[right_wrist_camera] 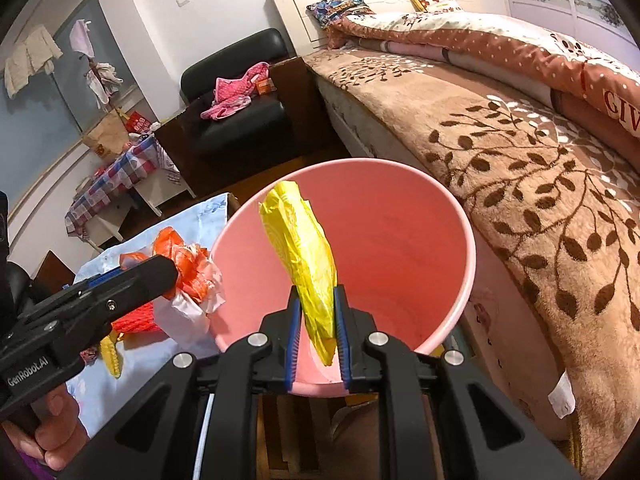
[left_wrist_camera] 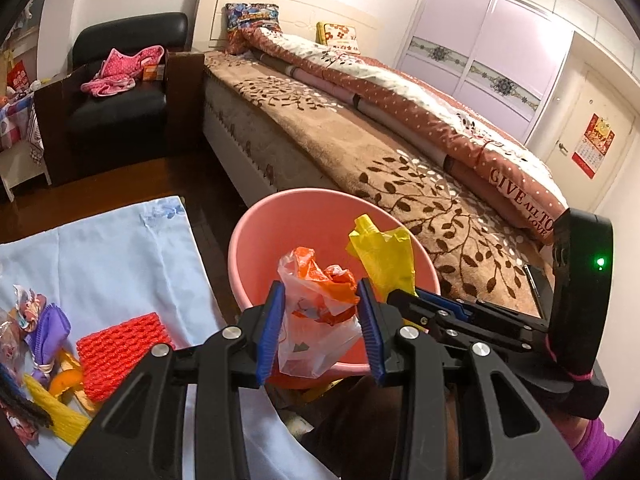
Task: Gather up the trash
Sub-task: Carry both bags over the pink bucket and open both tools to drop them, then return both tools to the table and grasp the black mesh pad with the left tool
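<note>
A person's two handheld grippers meet at a pink bin standing just beside a bed in a bedroom. The left gripper is clamped on a crumpled orange-and-white bag, holding it over the bin's near rim, its blue pads pressed against the plastic on both sides. The right gripper is clenched on a yellow bag, which stands up from between the jaws over the bin's mouth. In the right wrist view the left gripper comes in from the left with its bag at the bin's edge. More litter lies on a pale blue cloth next to the bin: a red mesh sleeve, orange peel, a yellow mesh piece and a purple wrapper. A black armchair with pink clothing on it sits at the head of the bed.
</note>
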`<state>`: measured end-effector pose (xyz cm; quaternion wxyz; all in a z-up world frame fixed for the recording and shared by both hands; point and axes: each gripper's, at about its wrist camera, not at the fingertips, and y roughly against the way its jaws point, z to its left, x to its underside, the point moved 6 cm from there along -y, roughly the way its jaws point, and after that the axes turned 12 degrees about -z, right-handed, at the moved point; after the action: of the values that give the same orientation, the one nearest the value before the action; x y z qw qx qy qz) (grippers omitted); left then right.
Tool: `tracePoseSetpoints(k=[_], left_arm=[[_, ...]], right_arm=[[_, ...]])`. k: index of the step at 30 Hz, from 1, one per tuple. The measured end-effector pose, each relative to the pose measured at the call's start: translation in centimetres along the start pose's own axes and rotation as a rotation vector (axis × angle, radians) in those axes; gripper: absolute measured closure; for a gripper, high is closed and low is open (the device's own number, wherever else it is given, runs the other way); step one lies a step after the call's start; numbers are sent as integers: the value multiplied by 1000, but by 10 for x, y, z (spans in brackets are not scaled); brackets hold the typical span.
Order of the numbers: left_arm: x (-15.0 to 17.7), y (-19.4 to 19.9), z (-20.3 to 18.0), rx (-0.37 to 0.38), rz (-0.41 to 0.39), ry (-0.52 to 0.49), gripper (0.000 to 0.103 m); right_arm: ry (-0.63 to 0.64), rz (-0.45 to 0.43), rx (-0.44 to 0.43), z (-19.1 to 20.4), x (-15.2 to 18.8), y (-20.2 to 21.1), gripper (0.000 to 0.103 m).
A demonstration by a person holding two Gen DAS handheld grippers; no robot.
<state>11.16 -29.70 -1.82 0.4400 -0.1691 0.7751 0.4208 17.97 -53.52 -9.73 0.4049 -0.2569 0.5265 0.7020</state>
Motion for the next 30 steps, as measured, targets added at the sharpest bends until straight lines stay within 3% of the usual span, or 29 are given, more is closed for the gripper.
tracePoseSetpoints(k=[2, 4, 6, 8, 13, 30], left_arm=[[0, -2, 0, -2, 6, 2, 65], [-1, -2, 0, -5, 9, 6, 51], [-3, 0, 0, -8, -2, 9, 48], [-2, 2, -2, -7, -3, 6, 48], [-5, 12, 0, -4, -19, 14, 47], [-16, 77, 46, -122, -118, 50, 48]], right_arm=[[-1, 0, 6, -1, 1, -1, 87], [-2, -5, 12, -3, 0, -1, 86], [2, -12, 25, -3, 0, 0, 80], [5, -17, 38, -4, 0, 0, 73], [-1, -26, 39, -3, -1, 3, 68], [39, -53, -29, 35, 1, 17, 65]])
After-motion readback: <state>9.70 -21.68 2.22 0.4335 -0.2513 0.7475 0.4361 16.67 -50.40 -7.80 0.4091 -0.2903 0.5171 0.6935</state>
